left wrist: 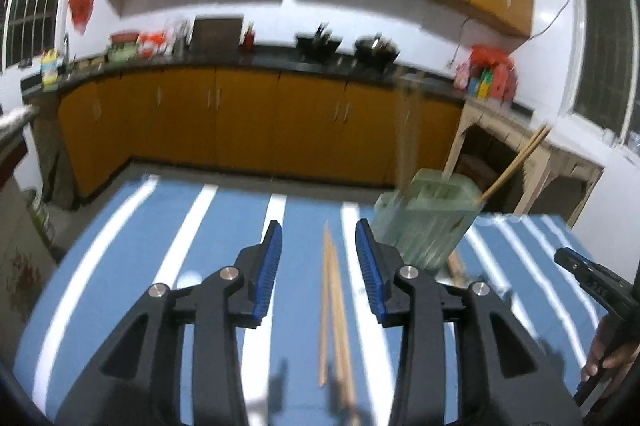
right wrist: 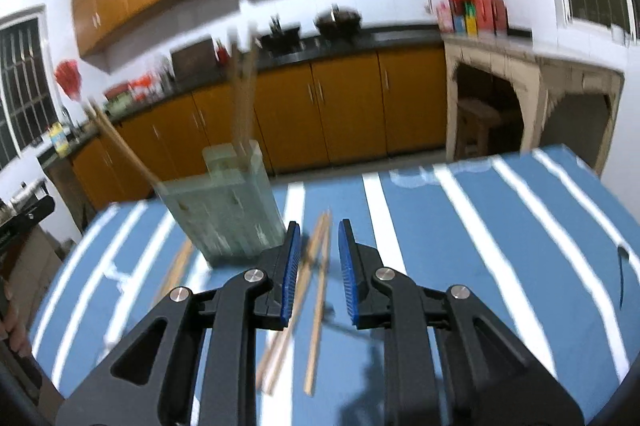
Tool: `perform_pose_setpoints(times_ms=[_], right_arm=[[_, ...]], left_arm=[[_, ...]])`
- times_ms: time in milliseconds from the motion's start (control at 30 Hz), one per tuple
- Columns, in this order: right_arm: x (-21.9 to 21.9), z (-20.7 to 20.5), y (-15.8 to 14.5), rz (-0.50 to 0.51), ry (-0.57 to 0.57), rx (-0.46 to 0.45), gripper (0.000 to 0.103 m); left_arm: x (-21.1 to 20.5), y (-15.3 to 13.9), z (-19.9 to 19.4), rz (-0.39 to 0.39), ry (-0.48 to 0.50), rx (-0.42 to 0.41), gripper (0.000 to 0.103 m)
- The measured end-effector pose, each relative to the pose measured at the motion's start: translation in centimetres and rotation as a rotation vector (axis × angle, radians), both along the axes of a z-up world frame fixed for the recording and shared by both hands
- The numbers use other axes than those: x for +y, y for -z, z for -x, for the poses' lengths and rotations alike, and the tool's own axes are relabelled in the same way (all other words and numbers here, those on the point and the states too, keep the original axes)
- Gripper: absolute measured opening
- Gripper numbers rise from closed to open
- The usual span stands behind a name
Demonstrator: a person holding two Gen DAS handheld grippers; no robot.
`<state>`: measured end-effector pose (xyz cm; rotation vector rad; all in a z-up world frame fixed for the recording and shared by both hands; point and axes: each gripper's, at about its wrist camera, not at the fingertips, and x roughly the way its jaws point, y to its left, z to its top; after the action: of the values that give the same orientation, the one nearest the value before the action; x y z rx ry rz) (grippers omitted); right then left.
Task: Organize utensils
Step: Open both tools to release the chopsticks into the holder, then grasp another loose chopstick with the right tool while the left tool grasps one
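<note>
A pale green utensil holder [left wrist: 428,222] stands on the blue striped table, with chopsticks [left wrist: 516,162] sticking out of it. It also shows in the right wrist view [right wrist: 226,202]. Loose wooden chopsticks [left wrist: 334,310] lie on the table in line with my open left gripper [left wrist: 319,238], between and below its fingers. My right gripper [right wrist: 319,238] is open and empty, above more loose chopsticks [right wrist: 316,290]. Another chopstick [right wrist: 178,270] lies left of the holder's base. Both views are motion-blurred.
The blue table with white stripes [right wrist: 500,246] ends at its far edge just past the holder. Orange kitchen cabinets [left wrist: 240,122] and a dark counter stand beyond. The other handheld gripper [left wrist: 592,282] shows at the right edge of the left wrist view.
</note>
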<state>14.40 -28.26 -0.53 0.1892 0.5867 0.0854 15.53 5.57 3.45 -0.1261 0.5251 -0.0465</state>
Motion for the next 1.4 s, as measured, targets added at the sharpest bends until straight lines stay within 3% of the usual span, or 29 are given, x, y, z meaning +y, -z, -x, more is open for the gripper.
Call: perform_pose_setpoints(times_ms=[167, 400, 700, 800, 1000, 1233, 1400], right_arm=[[0.9, -1.1, 5.0, 0.001, -0.023, 0.133, 0.021], [1.9, -1.5, 8.2, 0.003, -0.047, 0.217, 0.021], [3.5, -1.9, 9.9, 0.075, -0.070, 0.261, 0.020], [3.3, -1.9, 10.0, 0.098, -0.052, 0.259, 0.008], [-0.3, -2.2, 10.0, 0.046, 0.089, 0.270, 0.008], [-0.5, -2.1, 10.1, 0.065, 0.086, 0.267, 0.008], [-0.6, -2.2, 10.1, 0.066, 0.081, 0.267, 0.008]], left_arm=[[0.8, 5.7, -1.2, -0.019, -0.006, 0.136, 0.038], [0.4, 9.3, -2.0, -0.037, 0.022, 0.225, 0.038], [-0.7, 10.7, -2.9, -0.053, 0.064, 0.270, 0.038], [-0.8, 11.0, -3.1, -0.054, 0.074, 0.282, 0.038], [-1.3, 11.7, -3.4, -0.051, 0.106, 0.304, 0.038], [-2.7, 13.1, -4.1, -0.096, 0.146, 0.348, 0.025], [-3.5, 13.7, -4.3, -0.133, 0.149, 0.359, 0.022]])
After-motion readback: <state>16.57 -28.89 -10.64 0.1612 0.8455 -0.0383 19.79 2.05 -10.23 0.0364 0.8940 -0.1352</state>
